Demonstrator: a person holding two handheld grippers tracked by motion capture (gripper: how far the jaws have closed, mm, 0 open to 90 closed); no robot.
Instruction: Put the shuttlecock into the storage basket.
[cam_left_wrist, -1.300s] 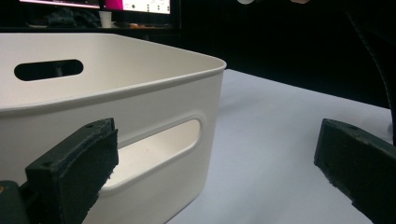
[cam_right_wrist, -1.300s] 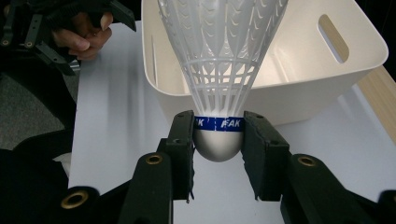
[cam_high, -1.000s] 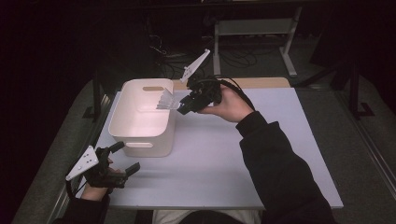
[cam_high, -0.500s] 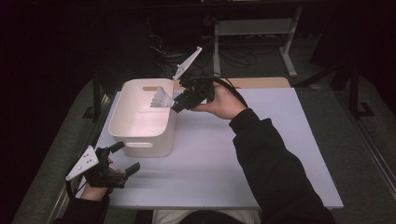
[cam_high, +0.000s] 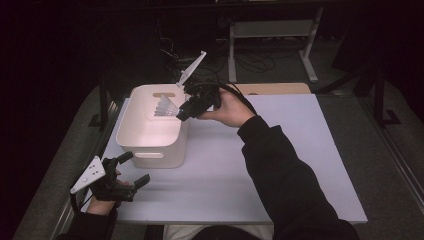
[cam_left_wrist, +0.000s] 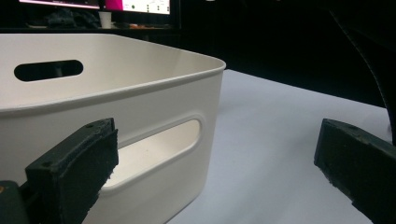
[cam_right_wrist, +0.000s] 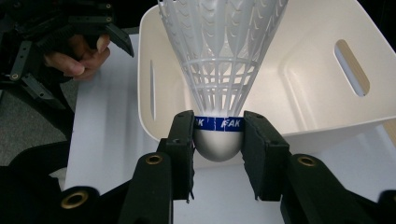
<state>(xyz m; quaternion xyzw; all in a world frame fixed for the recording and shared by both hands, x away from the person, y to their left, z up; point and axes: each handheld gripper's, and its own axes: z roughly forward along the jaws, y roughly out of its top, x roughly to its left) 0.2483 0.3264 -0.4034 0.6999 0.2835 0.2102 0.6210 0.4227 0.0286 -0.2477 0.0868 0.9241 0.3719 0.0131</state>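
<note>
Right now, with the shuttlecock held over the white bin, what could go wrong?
1. The right gripper pinches only the rounded cork of the shuttlecock, so it could slip or pop out before release.
2. In the high view the shuttlecock hangs near the bin's right wall; dropped too early, it might catch the rim and land on the table.

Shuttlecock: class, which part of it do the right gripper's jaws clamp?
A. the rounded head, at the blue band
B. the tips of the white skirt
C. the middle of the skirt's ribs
A: in the right gripper view the right gripper presses both pads against the shuttlecock at its rounded head beside the blue band, the skirt pointing toward the white bin.
</note>
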